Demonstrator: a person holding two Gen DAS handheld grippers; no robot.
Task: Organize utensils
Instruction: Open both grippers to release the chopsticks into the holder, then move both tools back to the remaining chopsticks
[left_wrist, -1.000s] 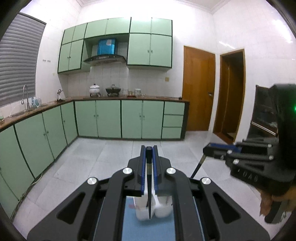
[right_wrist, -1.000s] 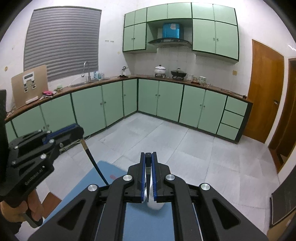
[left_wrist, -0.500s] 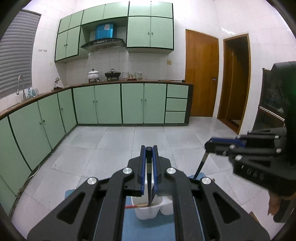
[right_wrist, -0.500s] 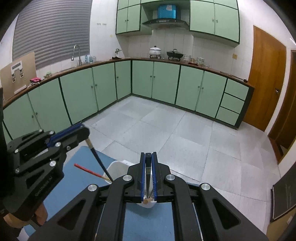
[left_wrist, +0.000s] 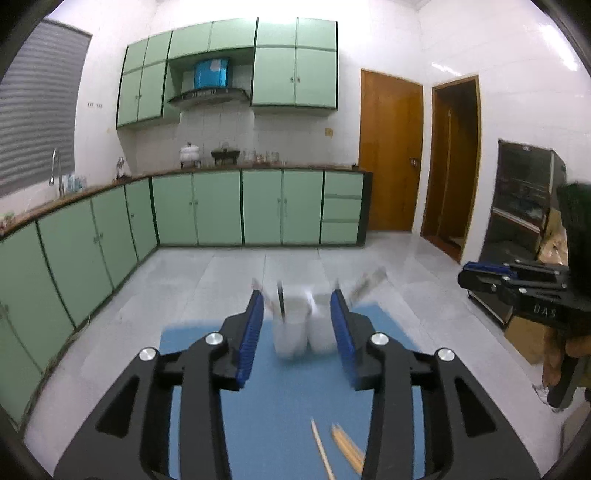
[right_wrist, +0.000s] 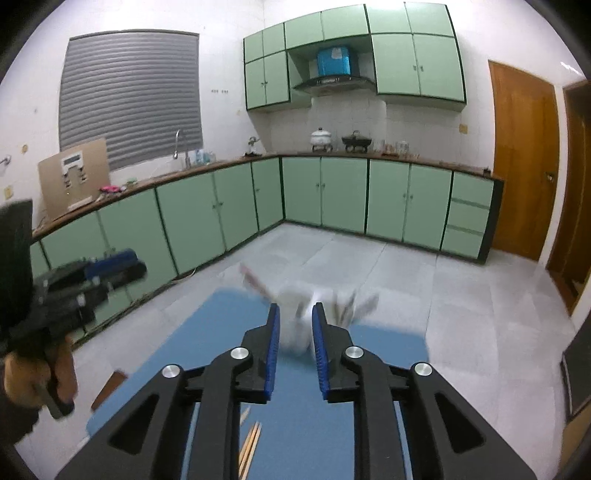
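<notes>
While both tools hang over the blue mat (left_wrist: 288, 398), neither one holds anything: the left gripper (left_wrist: 297, 325) has its jaws moderately wide, just opened, nothing between the pads; the right gripper (right_wrist: 295, 332) sits narrower, jaws also just opened, gap empty too. White holder (left_wrist: 304, 325) stands at the far end of the mat, two cups side by side, blurred in both views, with utensils sticking out at angles: a dark stick (left_wrist: 280, 304) in the left cup, pale handles (right_wrist: 354, 302) fanning out of the right one. Seems the tall cups are there so long pieces stand upright and sorted by kind, though which kind goes where can't be read through the blur. Loose wooden chopsticks (left_wrist: 341, 448) lie flat on the near edge of the mat, under the left tool's right finger, well apart from the holder; the right wrist view shows them low between the fingers as well. Judging by that, the sorting is partly done and these are next. Jaws apart make sense for a fresh pick. Thin sticks lying flat may roll or slip when pinched. Kitchen cabinets (right_wrist: 325, 192) behind, not involved.
</notes>
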